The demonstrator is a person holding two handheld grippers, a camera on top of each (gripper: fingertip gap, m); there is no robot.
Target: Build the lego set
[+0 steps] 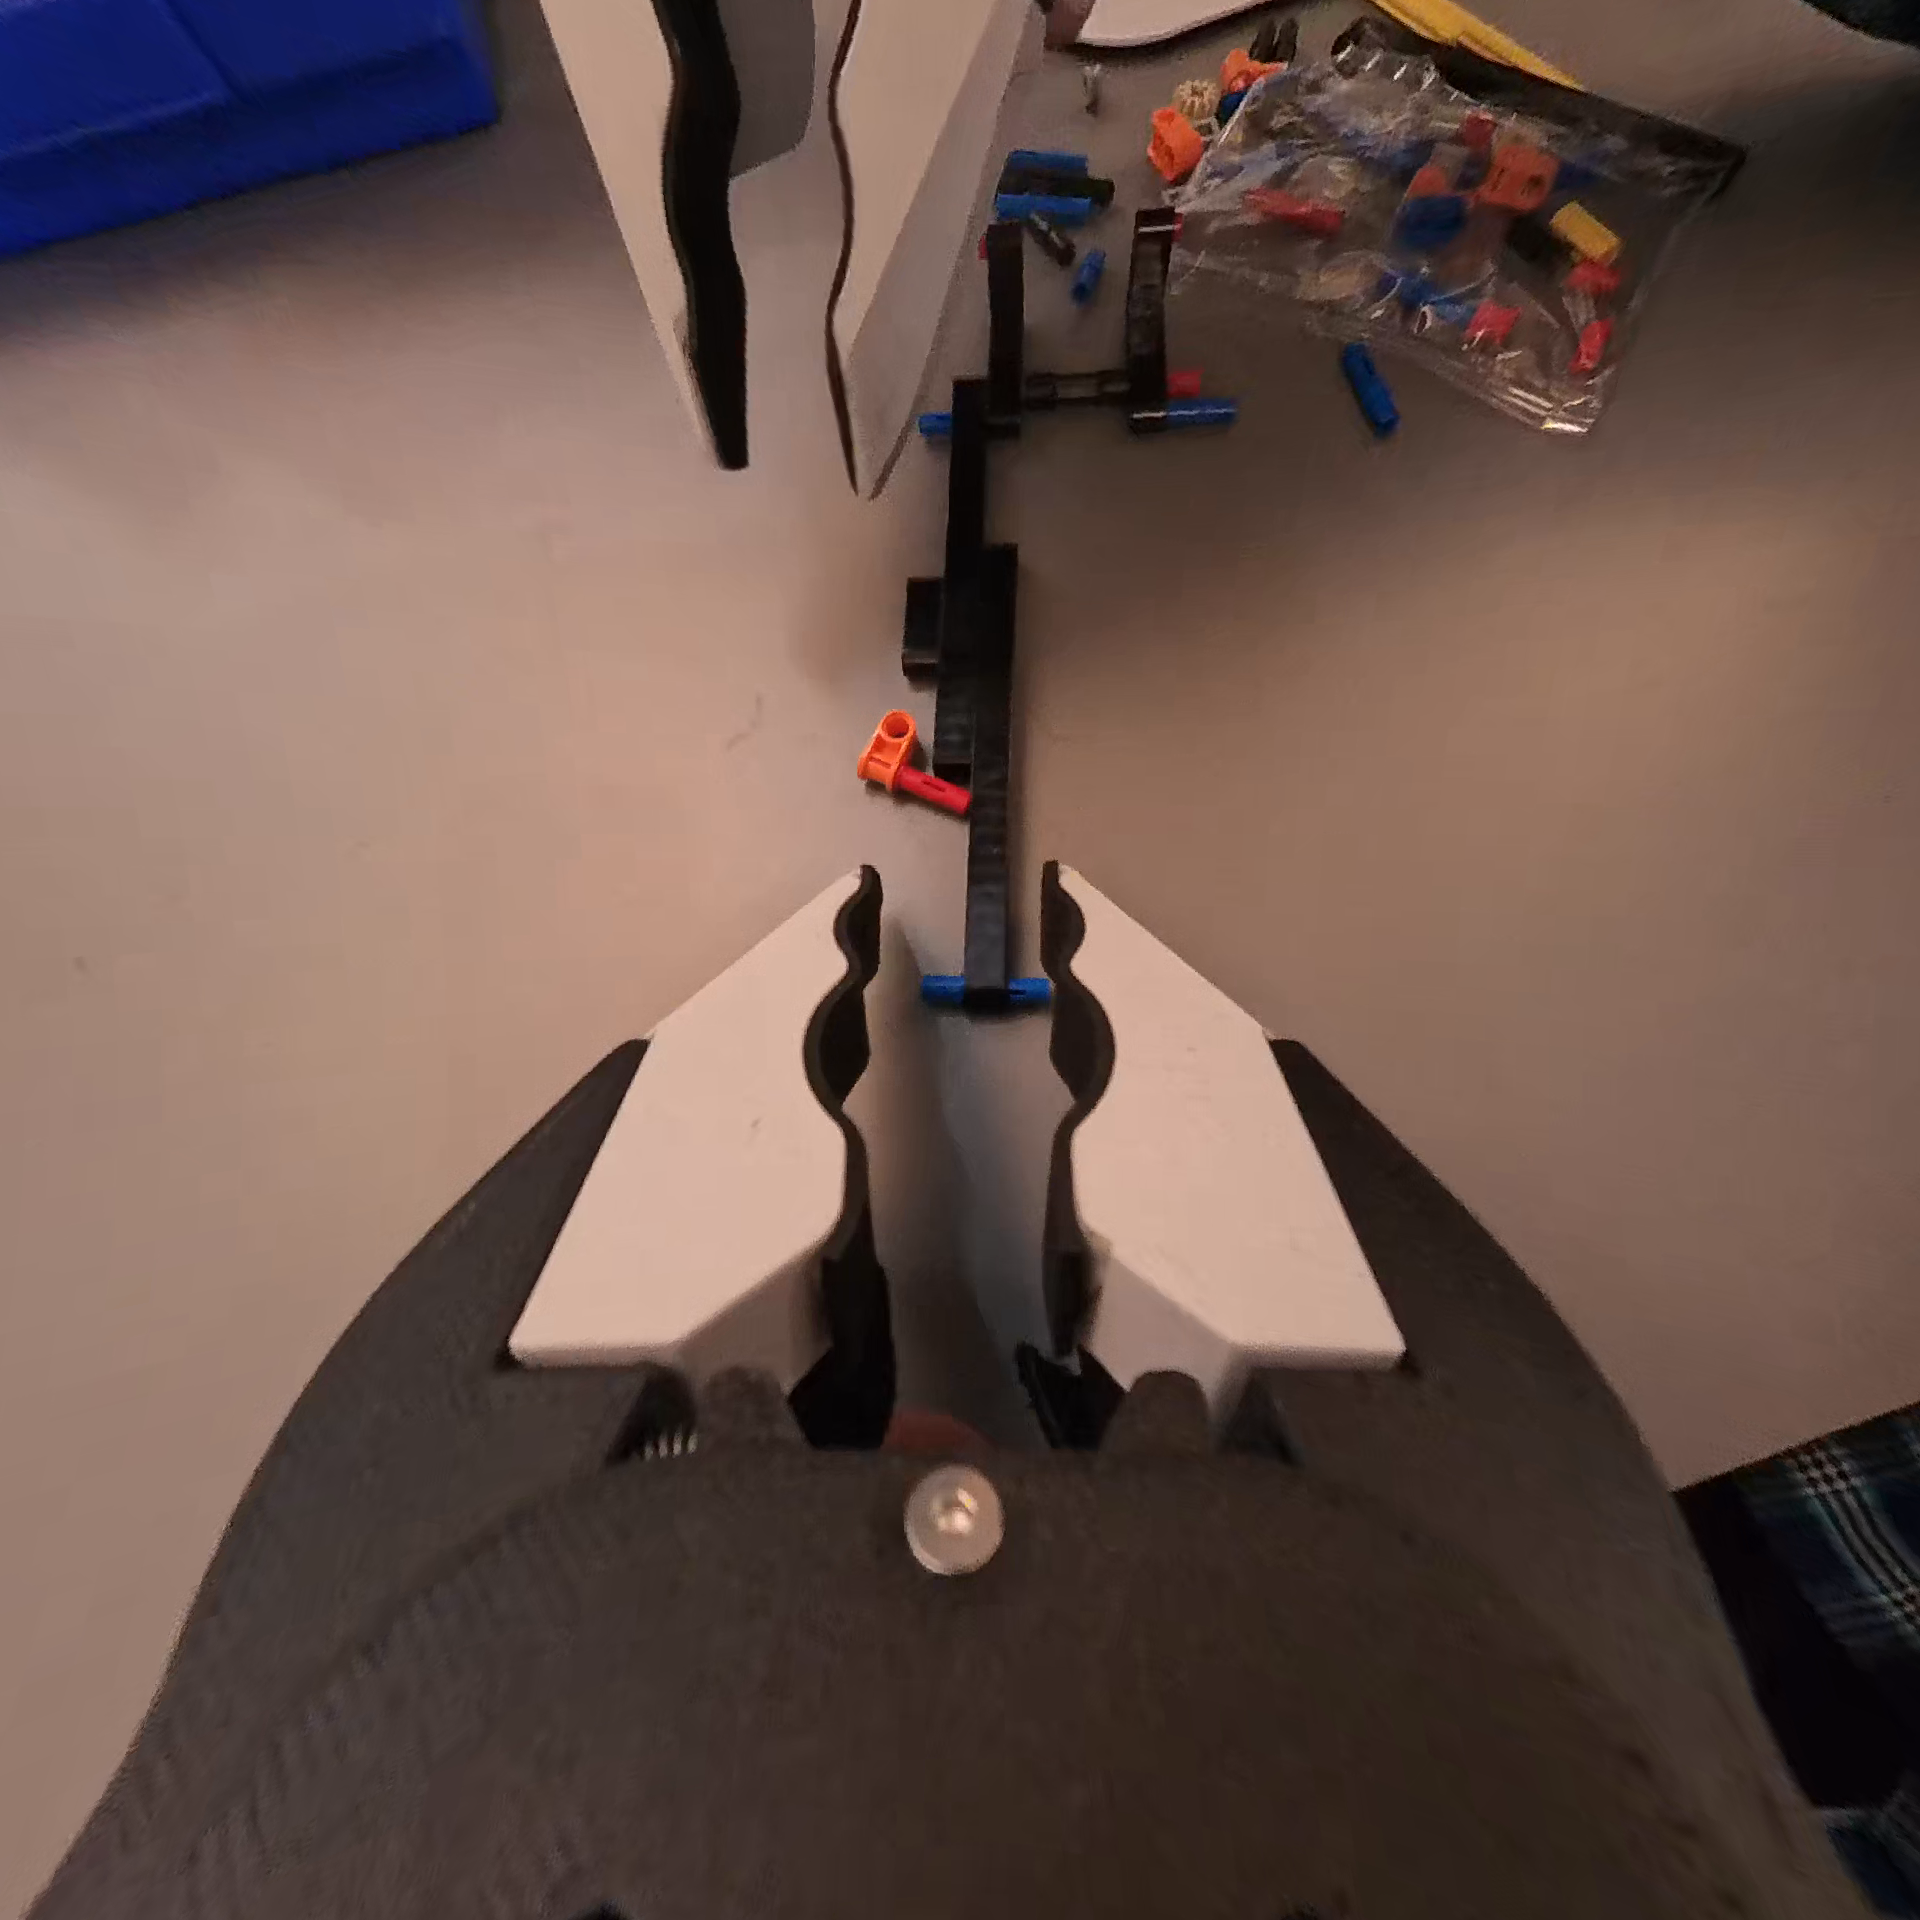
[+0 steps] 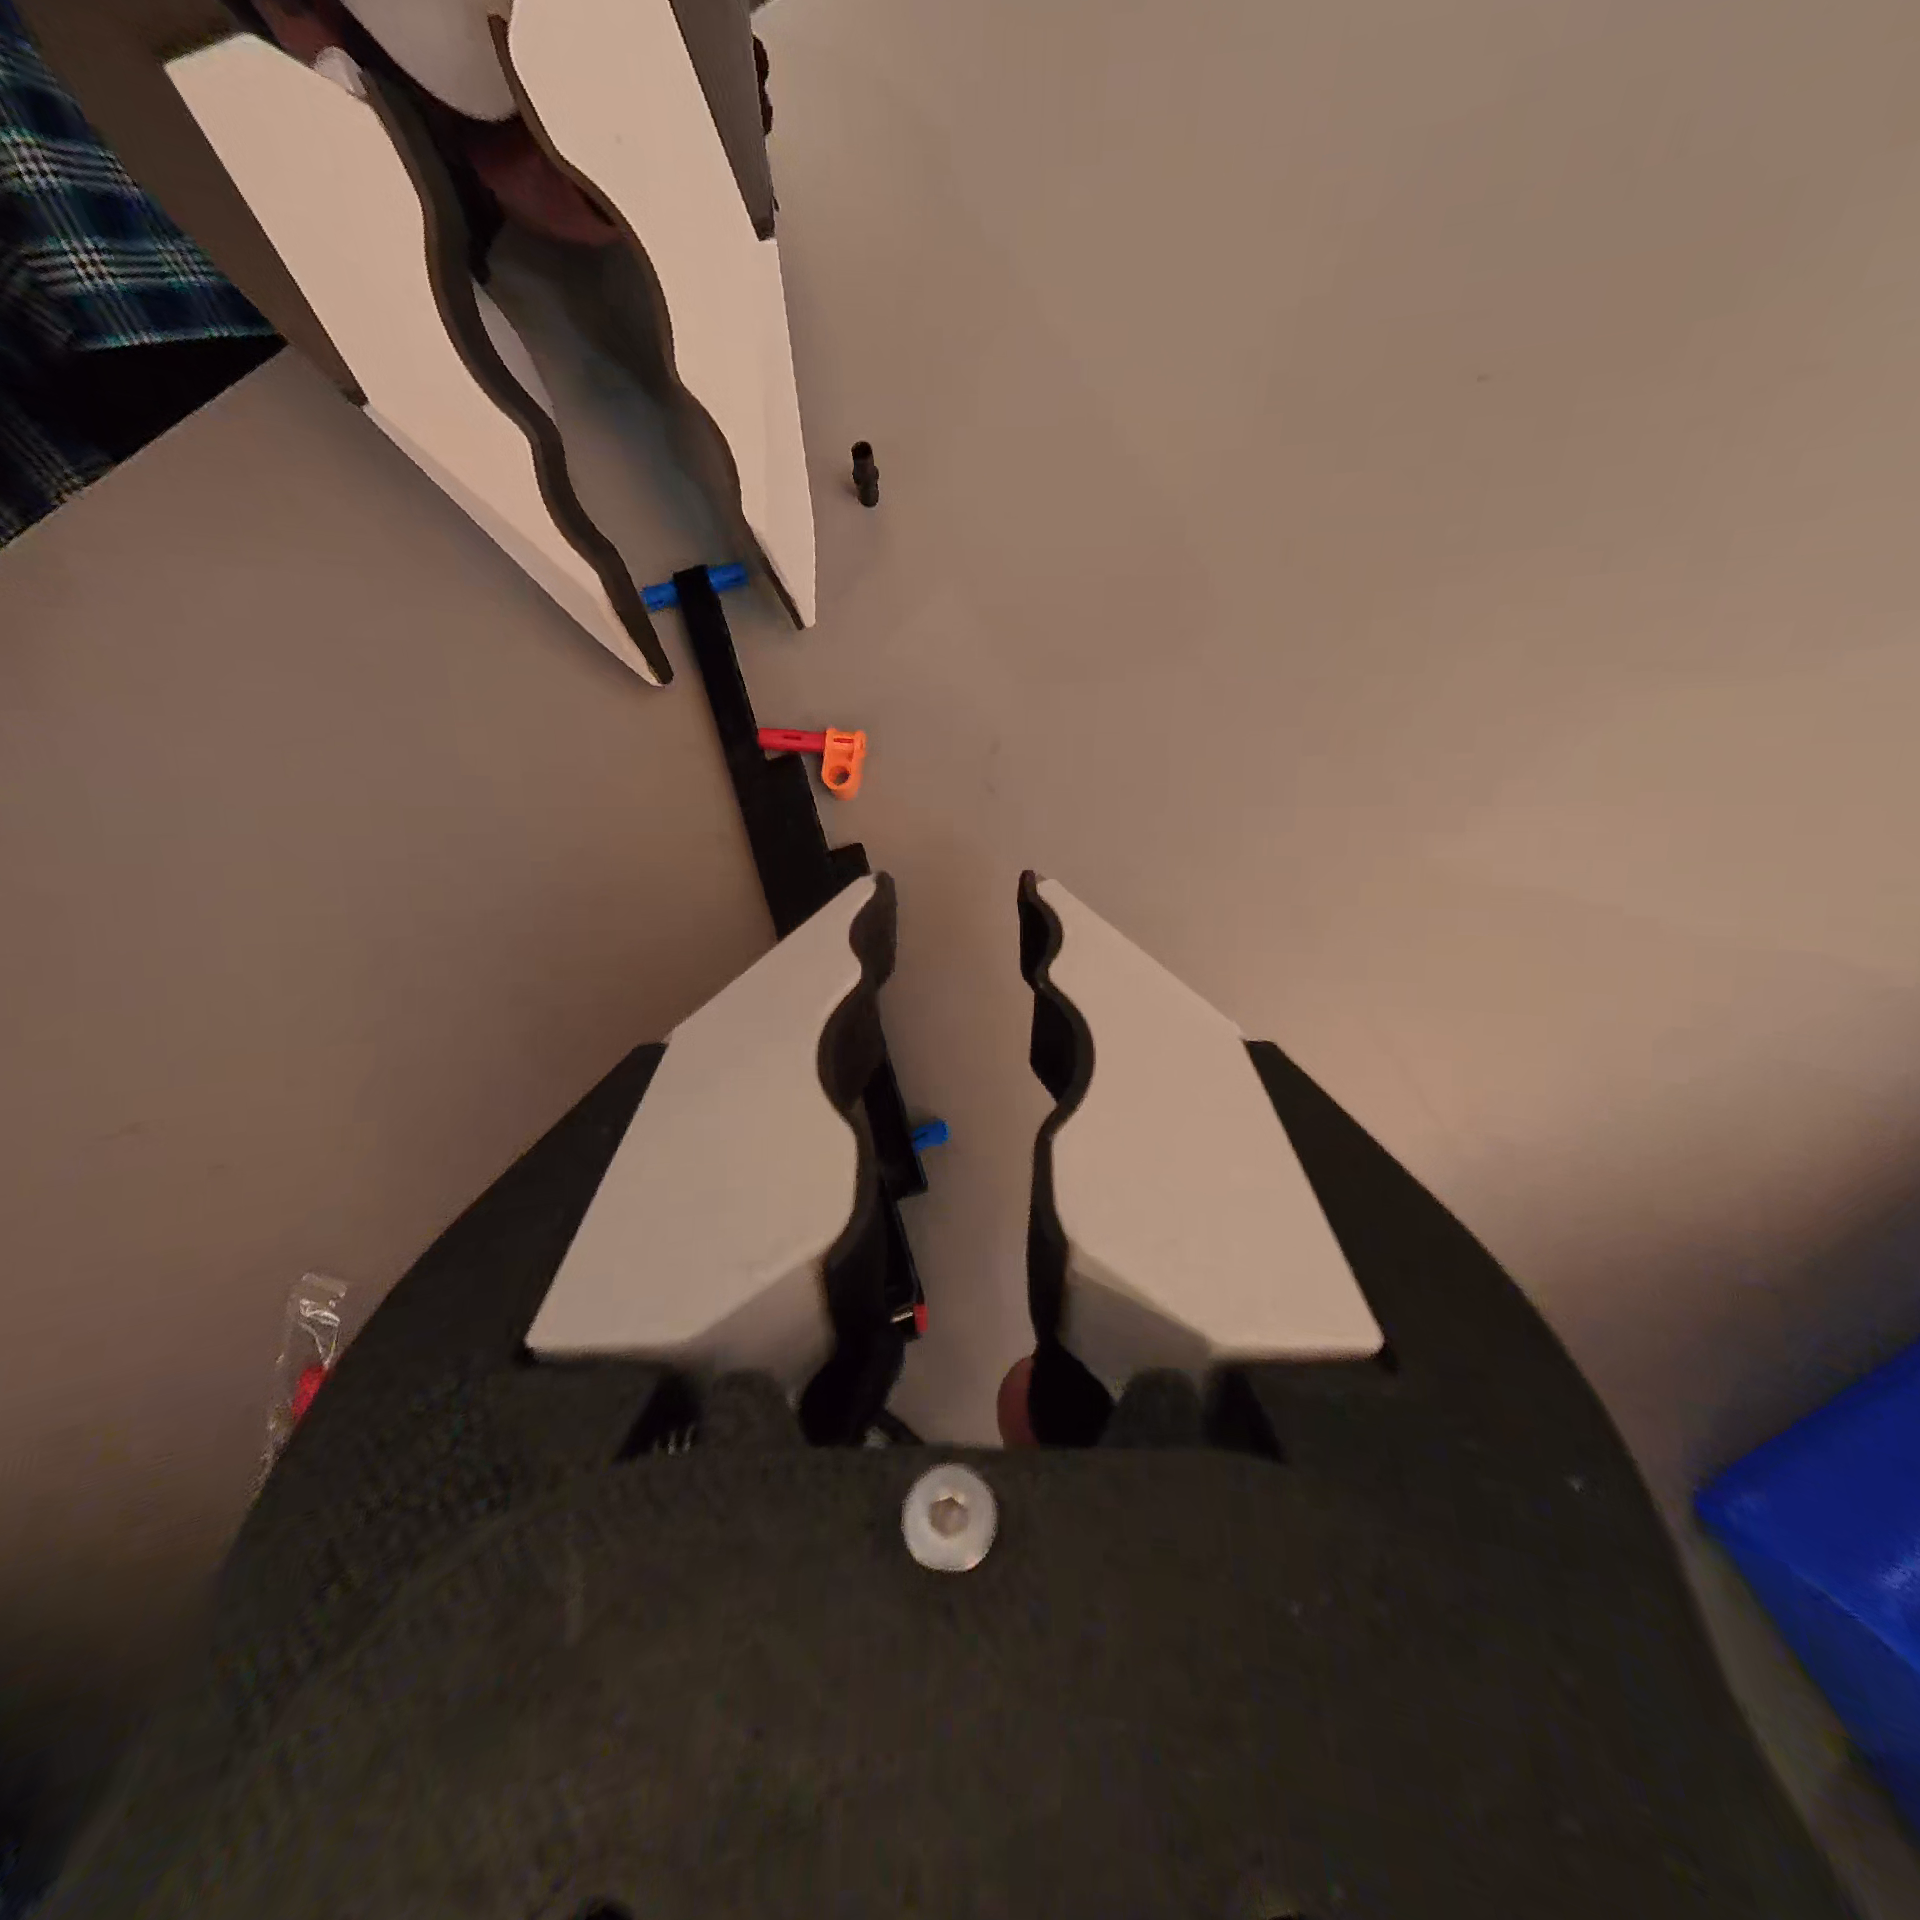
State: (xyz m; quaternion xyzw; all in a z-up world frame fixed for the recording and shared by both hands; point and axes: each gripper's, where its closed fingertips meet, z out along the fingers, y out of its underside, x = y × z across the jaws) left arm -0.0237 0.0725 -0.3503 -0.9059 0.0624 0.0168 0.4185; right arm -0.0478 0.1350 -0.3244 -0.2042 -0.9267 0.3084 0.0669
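A long black lego beam assembly (image 1: 977,665) lies on the grey table, with a blue pin (image 1: 987,992) through its near end and an orange connector on a red axle (image 1: 888,753) sticking out to its left. My left gripper (image 1: 958,883) is open, its fingers on either side of the blue-pin end without clamping it. My right gripper (image 2: 956,883) is open and empty, over the other part of the assembly (image 2: 774,831), which runs under its left finger. The right gripper also shows in the left wrist view (image 1: 795,473), and the left gripper in the right wrist view (image 2: 727,649).
A clear bag of coloured lego parts (image 1: 1455,239) lies at the far right, with loose blue and black pieces (image 1: 1049,197) beside it. A blue box (image 1: 208,104) sits at the far left. A small black pin (image 2: 864,473) lies alone on the table. Plaid cloth (image 2: 83,260) is at the table's edge. The grippers' ends are close to 8 centimeters from one another.
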